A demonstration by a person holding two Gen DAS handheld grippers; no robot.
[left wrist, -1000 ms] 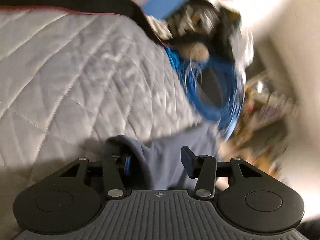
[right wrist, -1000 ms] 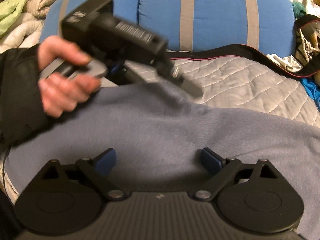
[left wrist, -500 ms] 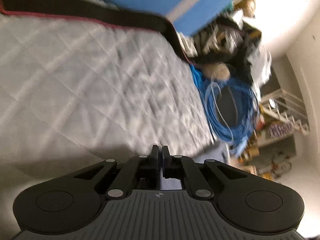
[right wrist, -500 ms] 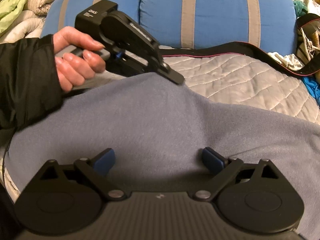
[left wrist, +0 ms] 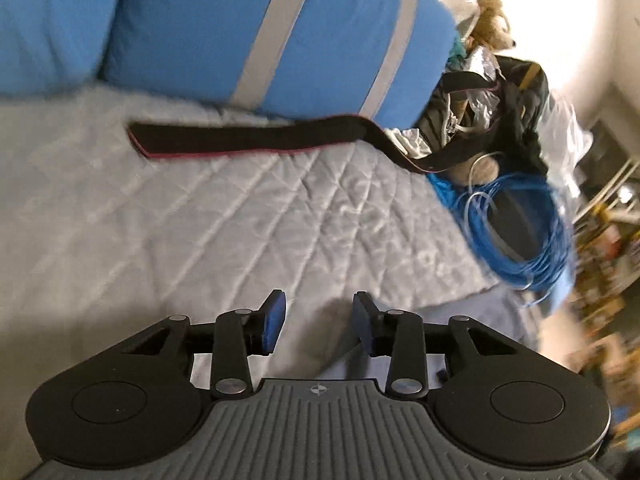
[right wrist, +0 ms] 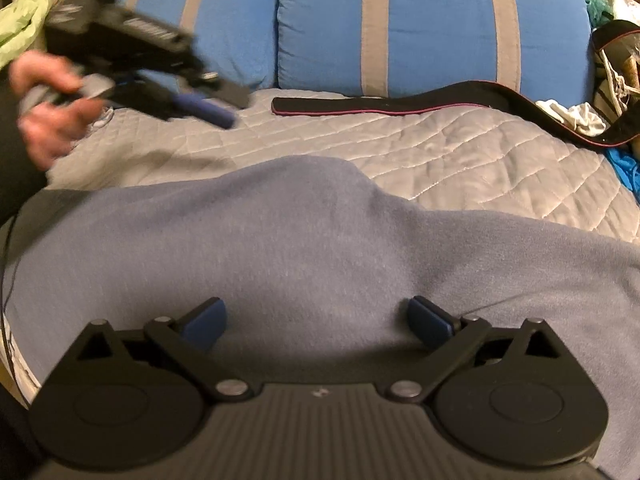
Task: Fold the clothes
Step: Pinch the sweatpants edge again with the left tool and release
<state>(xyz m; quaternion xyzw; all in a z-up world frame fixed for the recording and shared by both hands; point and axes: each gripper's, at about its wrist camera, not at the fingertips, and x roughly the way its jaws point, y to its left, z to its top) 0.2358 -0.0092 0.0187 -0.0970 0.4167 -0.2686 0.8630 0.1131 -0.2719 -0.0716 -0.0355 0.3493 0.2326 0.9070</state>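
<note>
**Grey-blue garment spread on the bed, both grippers empty**

A bed (right wrist: 460,160) under a pale grey quilted cover filled the middle of both views. Two blue pillows with grey stripes (right wrist: 432,28) lay along its far edge, across the top of the right wrist frame. A large grey-blue garment (right wrist: 320,248) covered the lower half of that frame, spread on the quilt with a raised hump near the centre. A long black strap with a red edge (right wrist: 400,104) lay on the quilt just in front of the pillows, well apart from the garment. At the right edge of the left wrist frame, off the bed, sat a coil of blue cable (left wrist: 520,232).

The right gripper (right wrist: 316,320) hovered low over the garment, its jaws spread wide with nothing pinched between them. The left gripper (left wrist: 318,322), blurred at the upper left of the right wrist frame in the person's hand (right wrist: 44,116), was above the quilt; its jaws were opening, part-way apart, and empty.
</note>
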